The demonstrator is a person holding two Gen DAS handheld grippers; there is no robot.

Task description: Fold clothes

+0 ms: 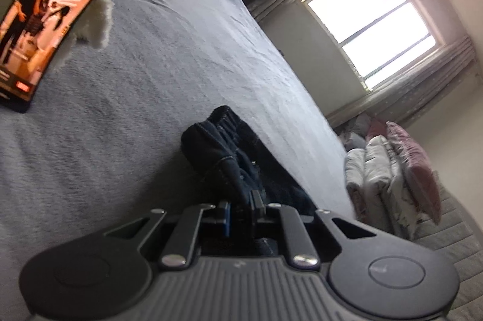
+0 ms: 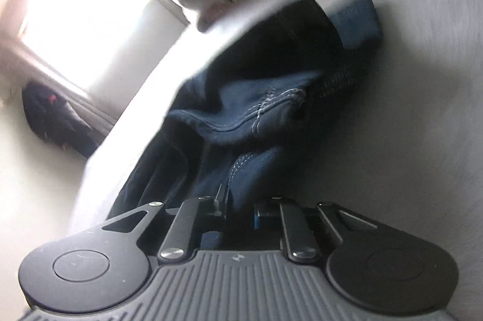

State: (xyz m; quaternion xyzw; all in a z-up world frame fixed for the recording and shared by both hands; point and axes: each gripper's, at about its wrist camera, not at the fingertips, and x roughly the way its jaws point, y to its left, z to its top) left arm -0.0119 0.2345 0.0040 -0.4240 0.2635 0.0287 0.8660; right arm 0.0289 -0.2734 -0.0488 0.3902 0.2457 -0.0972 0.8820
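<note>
A dark navy denim garment with pale stitched seams (image 1: 229, 158) lies bunched on the grey fleecy bed cover (image 1: 135, 97), near the bed's right edge in the left wrist view. The left gripper (image 1: 241, 204) has its 2 jaws drawn together, clamped on a fold of that denim. The right gripper (image 2: 237, 208) is likewise pinched on the denim (image 2: 247, 116), cloth filling the narrow gap between its jaws; that view is blurred. At far left, a lit smartphone (image 1: 45, 25) leans against white fluffy fabric (image 1: 96, 22). A bright window (image 1: 380, 19) and folded quilts (image 1: 386, 170) sit beyond the bed.
</note>
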